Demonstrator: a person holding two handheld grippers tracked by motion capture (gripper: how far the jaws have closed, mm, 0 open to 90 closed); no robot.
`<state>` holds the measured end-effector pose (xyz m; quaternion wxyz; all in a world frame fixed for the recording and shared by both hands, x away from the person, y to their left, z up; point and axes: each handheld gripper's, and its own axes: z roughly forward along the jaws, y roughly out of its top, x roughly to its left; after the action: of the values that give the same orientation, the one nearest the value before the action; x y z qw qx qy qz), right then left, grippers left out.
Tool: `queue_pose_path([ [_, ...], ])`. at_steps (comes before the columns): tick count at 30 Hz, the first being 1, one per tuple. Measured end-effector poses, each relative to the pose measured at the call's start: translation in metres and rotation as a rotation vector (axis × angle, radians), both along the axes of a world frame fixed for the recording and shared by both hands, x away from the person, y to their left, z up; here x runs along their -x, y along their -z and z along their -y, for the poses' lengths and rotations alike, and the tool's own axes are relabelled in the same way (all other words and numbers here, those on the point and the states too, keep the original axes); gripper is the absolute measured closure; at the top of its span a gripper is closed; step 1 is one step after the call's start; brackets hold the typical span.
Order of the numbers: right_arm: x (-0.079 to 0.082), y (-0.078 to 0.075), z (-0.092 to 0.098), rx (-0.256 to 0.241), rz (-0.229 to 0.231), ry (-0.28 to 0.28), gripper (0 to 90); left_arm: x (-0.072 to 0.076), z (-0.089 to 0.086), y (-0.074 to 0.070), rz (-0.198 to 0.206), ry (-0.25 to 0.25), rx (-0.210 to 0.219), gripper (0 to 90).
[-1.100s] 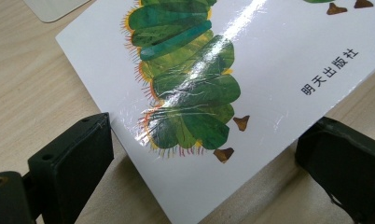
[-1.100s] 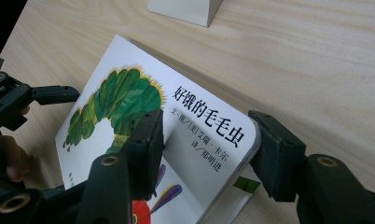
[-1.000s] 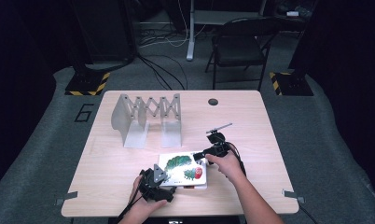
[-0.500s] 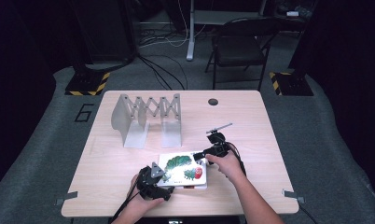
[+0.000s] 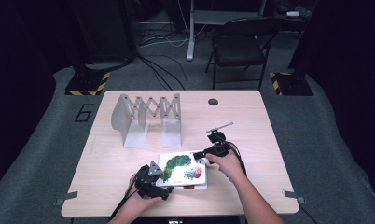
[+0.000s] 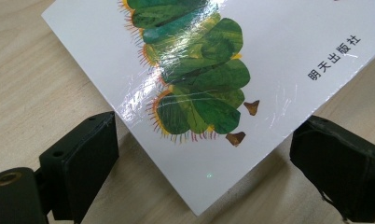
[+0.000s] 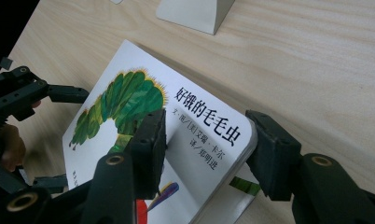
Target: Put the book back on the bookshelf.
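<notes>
The glossy, stiff picture book (image 7: 176, 140) is judged light but slippery, best gripped at its corners, where the left gripper (image 6: 204, 172) and right gripper (image 7: 206, 154) are spread wide.

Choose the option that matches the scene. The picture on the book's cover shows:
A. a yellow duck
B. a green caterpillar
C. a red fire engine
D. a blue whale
B: the white cover of the picture book carries a green, segmented caterpillar with small brown feet, seen close up between the open jaws of the left gripper.
</notes>
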<state>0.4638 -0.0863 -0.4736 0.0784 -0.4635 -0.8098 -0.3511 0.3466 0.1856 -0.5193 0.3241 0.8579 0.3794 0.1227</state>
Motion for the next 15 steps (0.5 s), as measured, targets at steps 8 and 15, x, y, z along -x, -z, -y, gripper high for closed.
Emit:
queue_pose_path([
  [8, -0.001, 0.0, 0.003, -0.025, -0.011, 0.0, 52.2, 0.0, -0.005, -0.003, -0.015, 0.024, -0.007, 13.5],
  [15, -0.002, 0.003, 0.004, -0.034, -0.024, 0.007, 52.1, 0.002, -0.014, -0.012, -0.039, 0.026, 0.027, 17.2],
])
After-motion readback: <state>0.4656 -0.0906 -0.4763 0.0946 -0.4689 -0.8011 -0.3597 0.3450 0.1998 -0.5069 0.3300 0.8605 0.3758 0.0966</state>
